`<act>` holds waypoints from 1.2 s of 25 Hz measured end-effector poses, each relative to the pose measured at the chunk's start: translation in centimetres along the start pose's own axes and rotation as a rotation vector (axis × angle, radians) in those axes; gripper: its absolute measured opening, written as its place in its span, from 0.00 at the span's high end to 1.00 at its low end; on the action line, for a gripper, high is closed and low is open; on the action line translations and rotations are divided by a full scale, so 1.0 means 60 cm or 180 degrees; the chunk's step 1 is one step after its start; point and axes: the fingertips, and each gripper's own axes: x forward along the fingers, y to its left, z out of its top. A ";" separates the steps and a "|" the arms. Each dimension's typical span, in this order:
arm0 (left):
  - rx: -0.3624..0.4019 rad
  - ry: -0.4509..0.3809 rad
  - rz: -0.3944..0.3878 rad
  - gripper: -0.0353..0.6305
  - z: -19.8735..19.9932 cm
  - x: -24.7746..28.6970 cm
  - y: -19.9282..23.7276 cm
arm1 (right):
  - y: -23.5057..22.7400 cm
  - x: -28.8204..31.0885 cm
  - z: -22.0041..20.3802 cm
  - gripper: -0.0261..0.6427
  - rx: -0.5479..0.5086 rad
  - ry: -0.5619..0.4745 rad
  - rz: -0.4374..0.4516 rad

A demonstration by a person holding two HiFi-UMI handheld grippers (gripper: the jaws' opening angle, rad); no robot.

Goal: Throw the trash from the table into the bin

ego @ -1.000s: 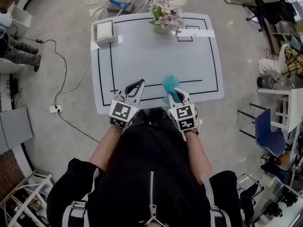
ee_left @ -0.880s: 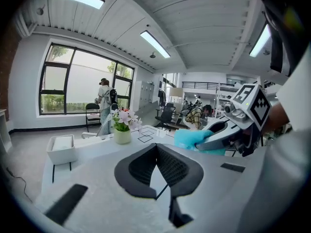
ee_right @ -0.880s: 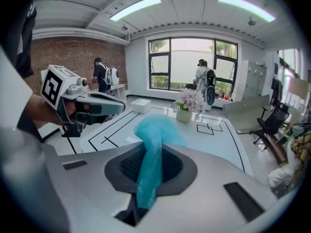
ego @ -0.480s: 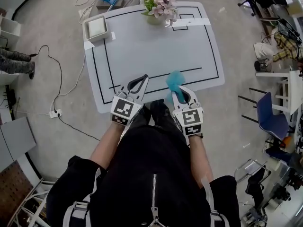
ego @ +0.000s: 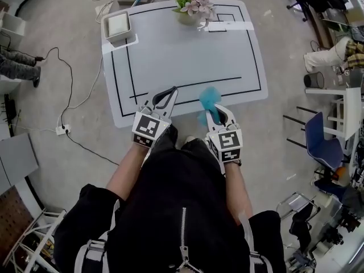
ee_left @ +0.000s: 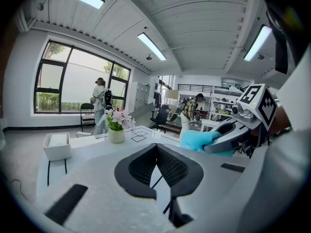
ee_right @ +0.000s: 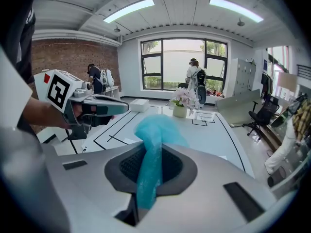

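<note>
While right tool (ego: 212, 110) clamps blue trash (ego: 209, 97) at table (ego: 170, 50) edge, left tool (ego: 170, 90) sits closed, empty

Middle of the surface (ego: 182, 61) is bare, wide room to pass. Far edge is blocked by the flower pot (ego: 192, 7). White tray (ego: 118, 24) takes the far left corner. Tape strip (ego: 230, 25) lies flat beside the pot, no block. At the near edge, left gripper (ego: 165, 92) and right gripper (ego: 214, 110) are side by side with a clear gap between. Blue wad (ego: 209, 97) sticks out of the right jaws over that edge. Floor left of the surface is open but crossed by a cable (ego: 55, 48) and power strip (ego: 61, 131). Right side is tighter: blue chair (ego: 321, 147), dark round container (ego: 311, 80), a person's legs (ego: 327, 56).
</note>
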 end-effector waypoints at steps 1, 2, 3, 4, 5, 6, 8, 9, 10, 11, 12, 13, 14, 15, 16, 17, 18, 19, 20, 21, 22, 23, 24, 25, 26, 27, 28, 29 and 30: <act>0.0002 0.0003 0.0021 0.94 -0.001 -0.003 -0.002 | 0.000 -0.002 -0.002 0.92 -0.0013 -0.0006 0.0013; 0.0006 0.0003 0.0042 0.94 -0.001 -0.006 -0.006 | 0.001 -0.005 -0.004 0.92 -0.0041 -0.0009 0.0024; 0.0013 0.0002 0.0062 0.94 -0.001 -0.009 -0.011 | 0.002 -0.009 -0.007 0.92 -0.0072 -0.0014 0.0037; 0.0022 0.0000 0.0083 0.94 -0.002 -0.013 -0.018 | 0.004 -0.015 -0.009 0.92 -0.0094 -0.0026 0.0055; 0.0032 -0.0003 0.0107 0.94 -0.001 -0.017 -0.025 | 0.006 -0.021 -0.011 0.92 -0.0107 -0.0046 0.0076; 0.0043 -0.0007 0.0133 0.94 0.000 -0.020 -0.032 | 0.007 -0.028 -0.013 0.92 -0.0118 -0.0068 0.0097; 0.0062 -0.0016 0.0186 0.94 0.003 -0.026 -0.048 | 0.009 -0.042 -0.018 0.92 -0.0139 -0.0109 0.0144; 0.0070 -0.0019 0.0210 0.94 0.003 -0.029 -0.059 | 0.009 -0.051 -0.022 0.92 -0.0148 -0.0127 0.0165; 0.0076 -0.0024 0.0230 0.94 0.003 -0.031 -0.071 | 0.008 -0.060 -0.026 0.92 -0.0166 -0.0145 0.0176; 0.0083 -0.0031 0.0248 0.94 0.003 -0.032 -0.084 | 0.005 -0.071 -0.030 0.92 -0.0196 -0.0163 0.0174; 0.0092 -0.0042 0.0264 0.94 0.005 -0.032 -0.098 | 0.003 -0.082 -0.034 0.92 -0.0230 -0.0185 0.0169; 0.0104 -0.0053 0.0275 0.94 0.006 -0.033 -0.112 | 0.001 -0.094 -0.038 0.92 -0.0257 -0.0211 0.0171; 0.0119 -0.0058 0.0278 0.94 0.006 -0.034 -0.127 | 0.002 -0.106 -0.041 0.92 -0.0267 -0.0242 0.0184; 0.0133 -0.0052 0.0275 0.94 0.004 -0.035 -0.144 | 0.003 -0.118 -0.045 0.92 -0.0262 -0.0279 0.0202; 0.0143 -0.0035 0.0271 0.94 0.000 -0.037 -0.162 | 0.004 -0.131 -0.051 0.92 -0.0252 -0.0314 0.0217; 0.0150 -0.0016 0.0267 0.94 -0.004 -0.040 -0.183 | 0.004 -0.145 -0.060 0.92 -0.0249 -0.0341 0.0224; 0.0155 -0.0006 0.0265 0.94 -0.008 -0.042 -0.204 | 0.003 -0.161 -0.070 0.92 -0.0250 -0.0359 0.0227; 0.0159 -0.0005 0.0259 0.94 -0.011 -0.044 -0.225 | 0.002 -0.176 -0.081 0.92 -0.0245 -0.0374 0.0231; 0.0165 -0.0005 0.0253 0.94 -0.014 -0.046 -0.245 | 0.000 -0.191 -0.093 0.92 -0.0233 -0.0387 0.0235; 0.0177 -0.0002 0.0245 0.94 -0.016 -0.048 -0.265 | -0.001 -0.205 -0.105 0.92 -0.0219 -0.0400 0.0234; 0.0195 0.0006 0.0234 0.94 -0.018 -0.050 -0.283 | -0.003 -0.219 -0.116 0.92 -0.0206 -0.0415 0.0224; 0.0217 0.0018 0.0222 0.94 -0.022 -0.053 -0.300 | -0.005 -0.233 -0.128 0.92 -0.0191 -0.0433 0.0208; 0.0237 0.0032 0.0208 0.94 -0.026 -0.056 -0.316 | -0.006 -0.247 -0.139 0.92 -0.0170 -0.0450 0.0191; 0.0255 0.0045 0.0195 0.94 -0.029 -0.060 -0.332 | -0.007 -0.262 -0.151 0.92 -0.0144 -0.0462 0.0173; 0.0267 0.0053 0.0181 0.94 -0.031 -0.063 -0.346 | -0.008 -0.276 -0.162 0.92 -0.0119 -0.0470 0.0152; 0.0274 0.0056 0.0166 0.94 -0.031 -0.065 -0.359 | -0.009 -0.289 -0.172 0.92 -0.0096 -0.0475 0.0128; 0.0281 0.0057 0.0145 0.94 -0.030 -0.067 -0.372 | -0.011 -0.302 -0.180 0.92 -0.0075 -0.0477 0.0102; 0.0294 0.0058 0.0117 0.94 -0.029 -0.069 -0.384 | -0.012 -0.314 -0.188 0.92 -0.0053 -0.0477 0.0075; 0.0310 0.0058 0.0084 0.94 -0.028 -0.069 -0.395 | -0.013 -0.325 -0.196 0.92 -0.0028 -0.0477 0.0046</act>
